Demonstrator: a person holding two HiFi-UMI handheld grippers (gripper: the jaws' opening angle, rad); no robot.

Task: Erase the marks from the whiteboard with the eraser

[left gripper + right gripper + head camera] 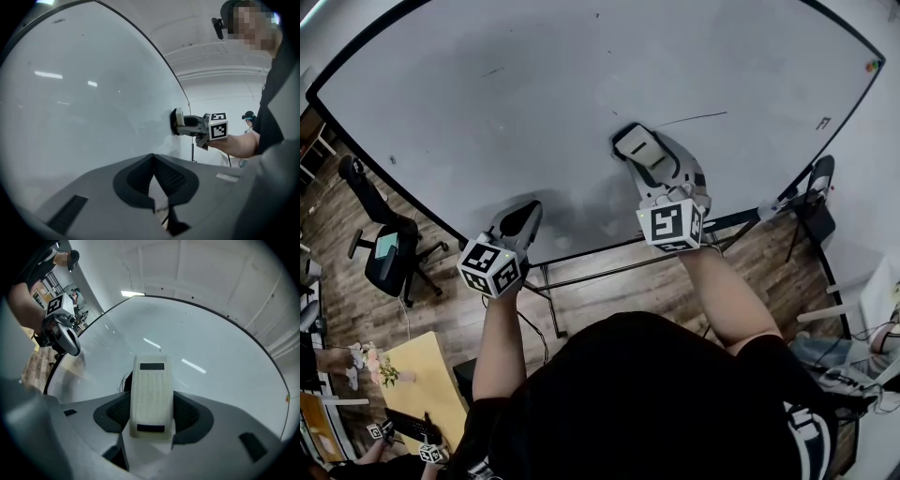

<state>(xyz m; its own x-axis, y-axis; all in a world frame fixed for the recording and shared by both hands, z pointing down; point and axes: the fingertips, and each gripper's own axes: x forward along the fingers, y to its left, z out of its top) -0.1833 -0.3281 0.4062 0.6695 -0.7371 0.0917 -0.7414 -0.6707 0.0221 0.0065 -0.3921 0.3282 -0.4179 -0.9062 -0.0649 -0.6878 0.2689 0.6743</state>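
Observation:
A large whiteboard [534, 103] fills the head view. It carries a thin dark line [689, 119], a short stroke [492, 71] and a small mark [823, 123] at the right. My right gripper [645, 159] is shut on a cream eraser [637, 145] that is pressed flat on the board, left of the thin line. In the right gripper view the eraser [150, 397] lies between the jaws of that gripper [151, 380]. My left gripper [523, 221] hangs shut and empty near the board's lower edge, its jaws [152, 164] meeting with nothing between them.
A black office chair [389, 253] stands on the wooden floor at the left. The board's metal stand [548, 305] runs under its lower edge. A yellow table [417, 380] is at the lower left, and another chair [816, 206] at the right. Small magnets [870, 66] sit top right.

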